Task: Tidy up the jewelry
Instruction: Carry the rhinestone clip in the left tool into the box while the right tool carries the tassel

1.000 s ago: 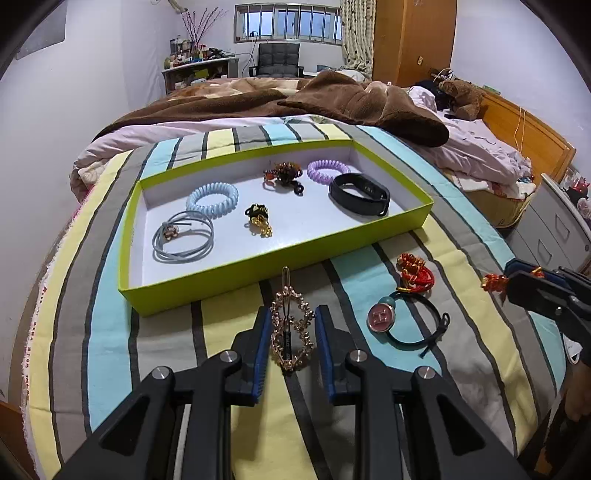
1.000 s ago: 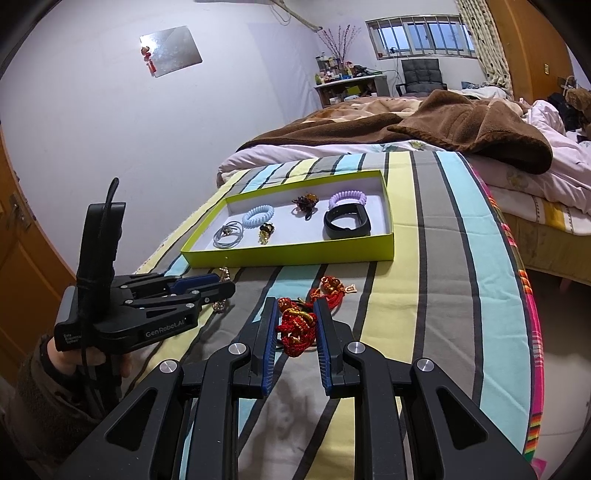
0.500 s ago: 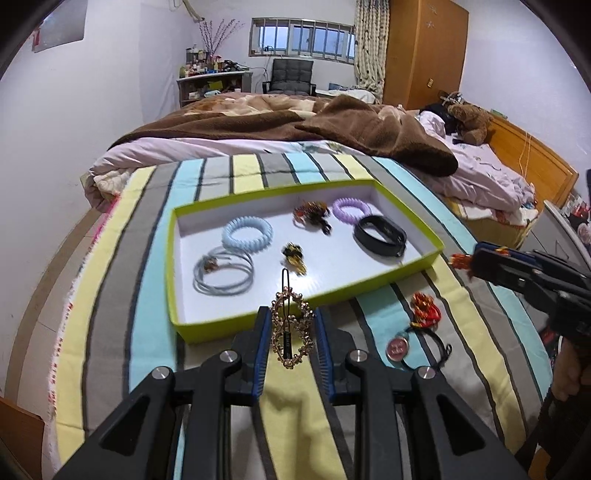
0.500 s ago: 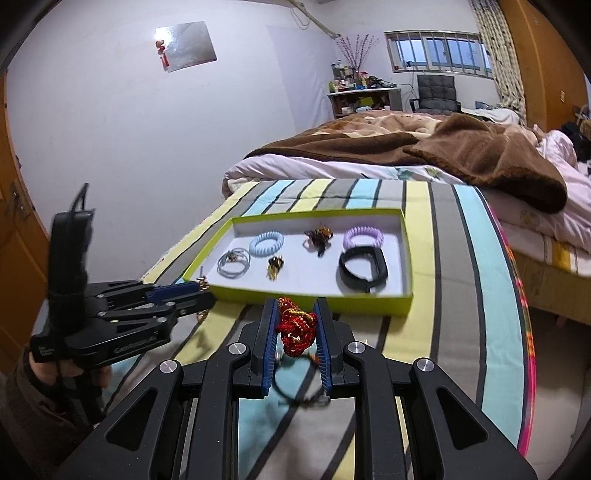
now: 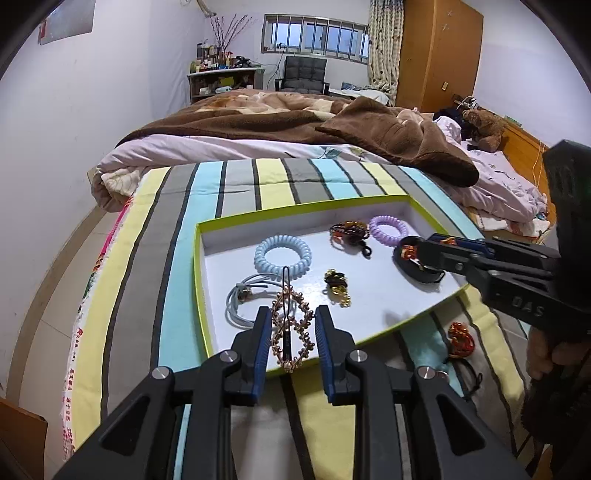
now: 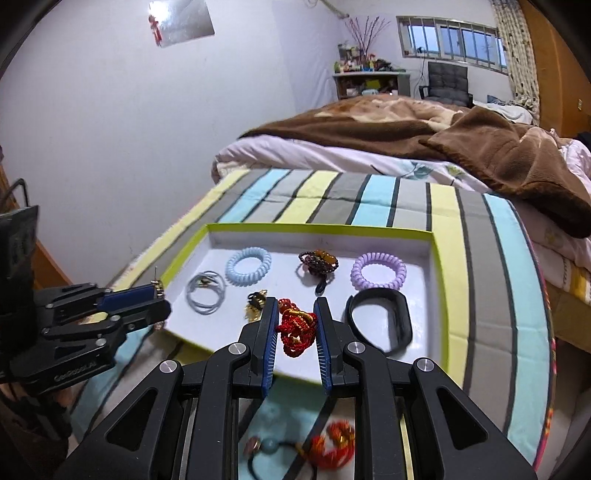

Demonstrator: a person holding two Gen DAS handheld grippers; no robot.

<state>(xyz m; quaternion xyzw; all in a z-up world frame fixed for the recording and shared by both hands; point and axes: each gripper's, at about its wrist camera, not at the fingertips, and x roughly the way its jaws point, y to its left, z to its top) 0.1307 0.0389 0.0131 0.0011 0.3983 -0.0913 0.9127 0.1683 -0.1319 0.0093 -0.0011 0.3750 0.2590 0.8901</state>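
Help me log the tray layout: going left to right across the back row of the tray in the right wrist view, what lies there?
Light blue spiral hair tie → dark brown beaded bracelet → lilac spiral hair tie.

Bedroom in a lived-in home. Big bed fills most of the room, with a rumpled brown blanket over pale floral bedding and a striped cover in yellow, grey and aqua at the near end. Teddy bear up by the wooden headboard. Tall wooden wardrobe against the far wall beside a patterned curtain. Barred strip window high up; under it a dark padded chair and a cluttered shelf unit with bottles, small boxes and a vase of bare twigs. Plain white walls, tiled floor.
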